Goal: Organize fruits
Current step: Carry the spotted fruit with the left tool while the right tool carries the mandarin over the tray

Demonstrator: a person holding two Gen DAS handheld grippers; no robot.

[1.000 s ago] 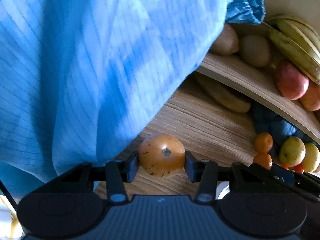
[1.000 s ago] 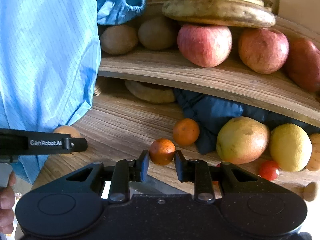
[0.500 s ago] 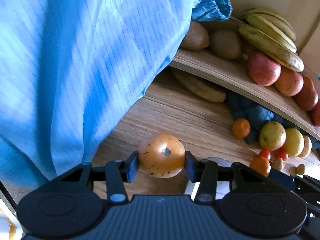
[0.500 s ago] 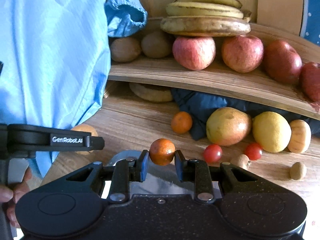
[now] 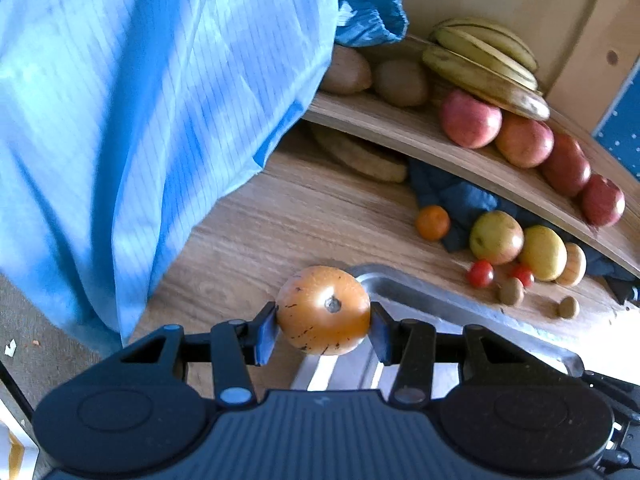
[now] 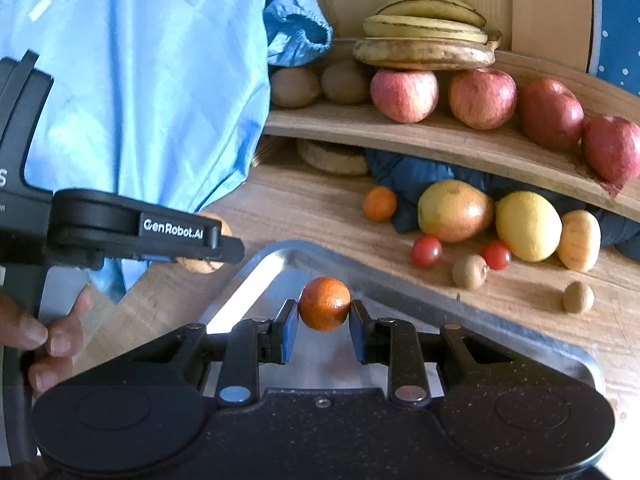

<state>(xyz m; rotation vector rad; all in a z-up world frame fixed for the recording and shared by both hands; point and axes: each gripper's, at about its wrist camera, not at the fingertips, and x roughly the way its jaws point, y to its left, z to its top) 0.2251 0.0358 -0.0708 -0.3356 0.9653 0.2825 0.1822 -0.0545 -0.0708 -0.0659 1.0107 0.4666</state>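
Observation:
My left gripper (image 5: 323, 326) is shut on a large orange-brown fruit (image 5: 323, 309) with dark specks, held above the corner of a metal tray (image 5: 440, 300). My right gripper (image 6: 323, 322) is shut on a small orange (image 6: 324, 303), also held over the metal tray (image 6: 280, 264). In the right wrist view the left gripper (image 6: 224, 246) shows from the side at the left, with its fruit (image 6: 200, 266) partly hidden behind a finger. A second small orange (image 6: 379, 203) lies on the wooden table (image 6: 312, 208).
A curved wooden shelf (image 6: 460, 142) carries bananas (image 6: 424, 36), several apples (image 6: 404, 90) and kiwis (image 6: 294, 86). Below it lie a pear (image 6: 454, 210), a lemon (image 6: 528, 226), cherry tomatoes (image 6: 426, 251) and a dark cloth (image 6: 404, 172). A person's blue garment (image 6: 140, 100) fills the left.
Both grippers have drawn back and up from the shelf, each still holding its fruit. The metal tray has come into view beneath them, and more of the table and shelf shows.

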